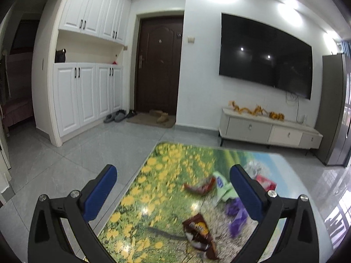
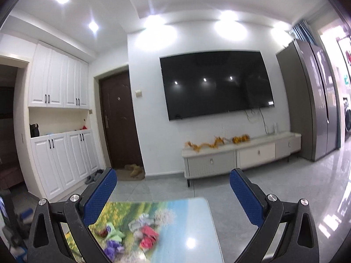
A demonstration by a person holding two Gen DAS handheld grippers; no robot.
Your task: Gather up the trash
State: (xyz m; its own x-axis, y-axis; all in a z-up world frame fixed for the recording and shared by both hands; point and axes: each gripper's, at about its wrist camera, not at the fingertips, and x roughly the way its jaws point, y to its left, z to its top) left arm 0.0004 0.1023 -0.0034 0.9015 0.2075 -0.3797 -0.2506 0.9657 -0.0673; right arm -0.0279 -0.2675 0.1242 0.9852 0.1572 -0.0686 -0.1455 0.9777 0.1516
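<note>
Your counter (image 1: pixel 166 171) carries all the trash, scattered toward its end nearest the TV stand (image 1: pixel 269 129). Both the left gripper (image 1: pixel 173 189) and the right gripper (image 2: pixel 173 191) hang above it with jaws spread wide and empty. Lower the left one first over the brown snack wrapper (image 1: pixel 198 234), the closest piece, and pinch a raised crinkle rather than the flat foil. Beyond it lie a pale green packet (image 1: pixel 223 186), purple wrapper (image 1: pixel 238 217) and red wrapper (image 2: pixel 149 237); they're blurred, probably crumpled plastic.
</note>
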